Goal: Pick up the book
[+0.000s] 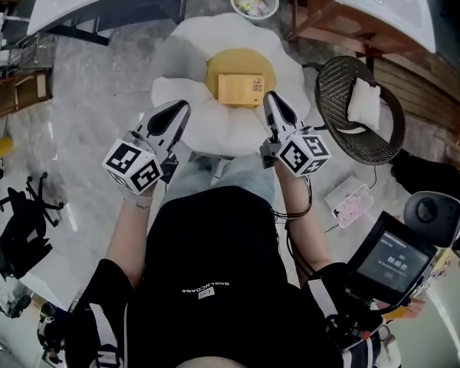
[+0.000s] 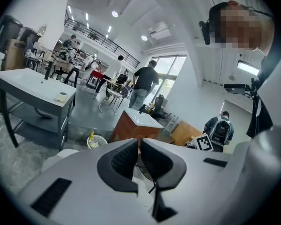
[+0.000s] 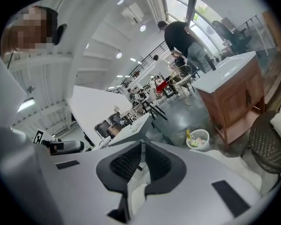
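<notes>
A thin, tan, card-covered rectangular book (image 1: 241, 90) lies flat on the yellow centre of a white flower-shaped floor cushion (image 1: 215, 35), straight ahead of a seated person who holds the left tongs (image 1: 182, 107) and the right tongs (image 1: 270, 98) on either side of it. Both tongs are closed tight, jaws pressed together and gripping nothing, so neither has yet taken hold of the book. From the head view the right tongs point in just beside the book's right edge. The left tongs sit over a white petal a little farther off. How high either hangs above the cushion cannot be judged. The book looks slim and light, probably stiff enough across its cover to lift flat, yet likely to droop or fan open if pinched by a single corner. Its matt cover should offer fair grip. The cushion beneath is soft and would give way under pressure, which could help one jaw slide under an edge but may also let the book tilt or slip. The safest hold appears to be across the middle of a side edge, cover and pages clamped together, ideally at the spine, though which edge that is cannot be told. A white wire wastebasket (image 1: 254, 0) and a dark woven round chair (image 1: 333, 90) stand well clear.
</notes>
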Available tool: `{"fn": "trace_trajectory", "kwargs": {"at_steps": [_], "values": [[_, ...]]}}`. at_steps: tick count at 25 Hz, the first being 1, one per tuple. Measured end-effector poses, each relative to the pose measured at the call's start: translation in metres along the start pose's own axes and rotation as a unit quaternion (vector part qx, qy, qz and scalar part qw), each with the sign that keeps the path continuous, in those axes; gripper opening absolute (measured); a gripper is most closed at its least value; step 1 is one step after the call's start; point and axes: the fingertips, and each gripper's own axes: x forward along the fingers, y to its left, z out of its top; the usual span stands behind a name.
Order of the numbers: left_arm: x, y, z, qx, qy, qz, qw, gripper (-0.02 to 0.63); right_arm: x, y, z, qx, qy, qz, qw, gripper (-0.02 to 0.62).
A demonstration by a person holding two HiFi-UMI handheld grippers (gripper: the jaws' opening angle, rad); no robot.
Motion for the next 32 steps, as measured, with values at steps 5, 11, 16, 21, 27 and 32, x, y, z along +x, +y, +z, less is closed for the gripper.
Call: {"fn": "trace_trajectory", "kwargs": {"at_steps": [5, 11, 16, 21, 27, 32], "values": [[0.001, 0.002, -0.017, -0.011, 0.01, 0.006, 0.9999, 0.015, 0.006, -0.018, -0.019, 0.018, 0.017, -0.001, 1.0, 0.028], [0.015, 0.013, -0.037, -0.022, 0.026, 0.016, 0.9993, 0.015, 0.021, -0.055, -0.05, 0.037, 0.046, -0.007, 0.998, 0.028], [0.026, 0.03, -0.054, -0.025, 0.037, 0.027, 0.9987, 0.015, 0.035, -0.09, -0.077, 0.043, 0.072, -0.017, 0.996, 0.028], [0.036, 0.042, -0.071, -0.027, 0.044, 0.039, 0.998, 0.017, 0.044, -0.127, -0.099, 0.041, 0.095, -0.038, 0.994, 0.029], [0.057, 0.061, -0.095, -0.047, 0.053, 0.044, 0.9965, 0.018, 0.063, -0.174, -0.128, 0.038, 0.128, -0.053, 0.99, 0.034], [0.07, 0.075, -0.121, -0.058, 0.073, 0.048, 0.9945, 0.018, 0.075, -0.21, -0.156, 0.046, 0.15, -0.06, 0.986, 0.074]]}}
